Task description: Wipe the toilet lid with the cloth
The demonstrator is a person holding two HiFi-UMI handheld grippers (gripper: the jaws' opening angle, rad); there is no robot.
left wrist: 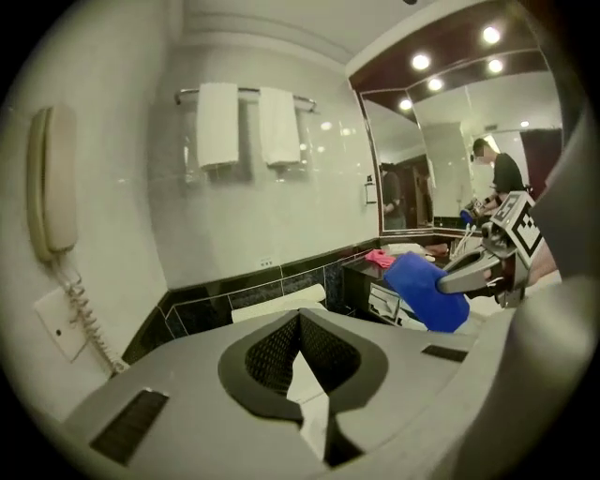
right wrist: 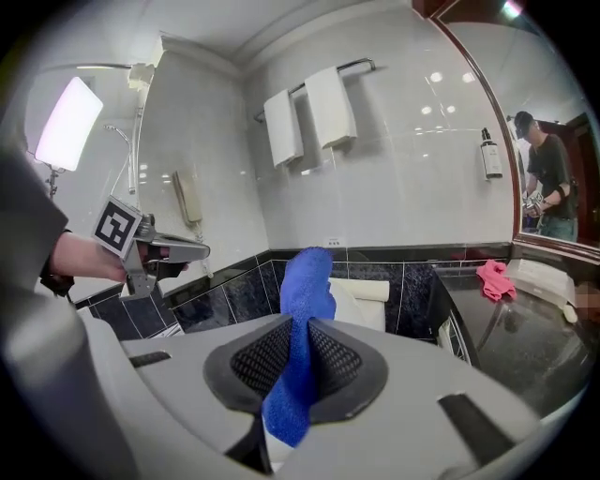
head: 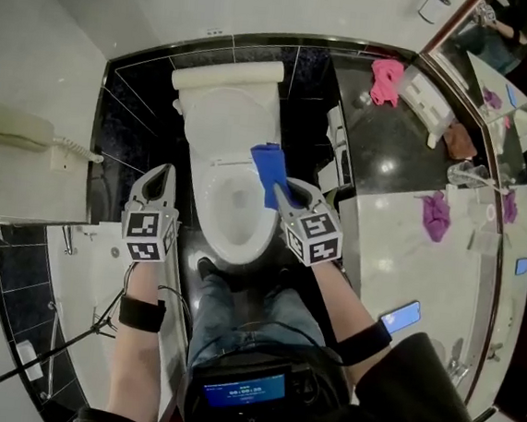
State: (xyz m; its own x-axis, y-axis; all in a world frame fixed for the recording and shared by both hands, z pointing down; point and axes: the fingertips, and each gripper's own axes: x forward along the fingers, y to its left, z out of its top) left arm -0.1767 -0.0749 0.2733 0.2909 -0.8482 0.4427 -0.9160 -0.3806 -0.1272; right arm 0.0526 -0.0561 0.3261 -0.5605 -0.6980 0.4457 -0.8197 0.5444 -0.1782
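Note:
The white toilet point(head: 227, 123) stands below me with its bowl showing and its lid apparently raised toward the tank point(head: 227, 74). My right gripper point(head: 279, 193) is over the bowl's right rim, shut on a blue cloth point(head: 267, 171). In the right gripper view the cloth point(right wrist: 302, 309) is pinched between the jaws of that gripper point(right wrist: 298, 328) and sticks up past the tips. My left gripper point(head: 163, 172) hovers left of the bowl, apart from it. Its jaws are shut with nothing between them, as the left gripper view point(left wrist: 300, 321) shows. That view also catches the cloth point(left wrist: 424, 291) at right.
A wall phone point(head: 12, 126) hangs at left. On the black counter point(head: 394, 153) to the right lies a pink cloth point(head: 385, 78); a purple cloth point(head: 435, 215) and a phone point(head: 400, 316) lie nearer. White towels point(left wrist: 239, 122) hang above the tank. My legs point(head: 235, 309) stand before the bowl.

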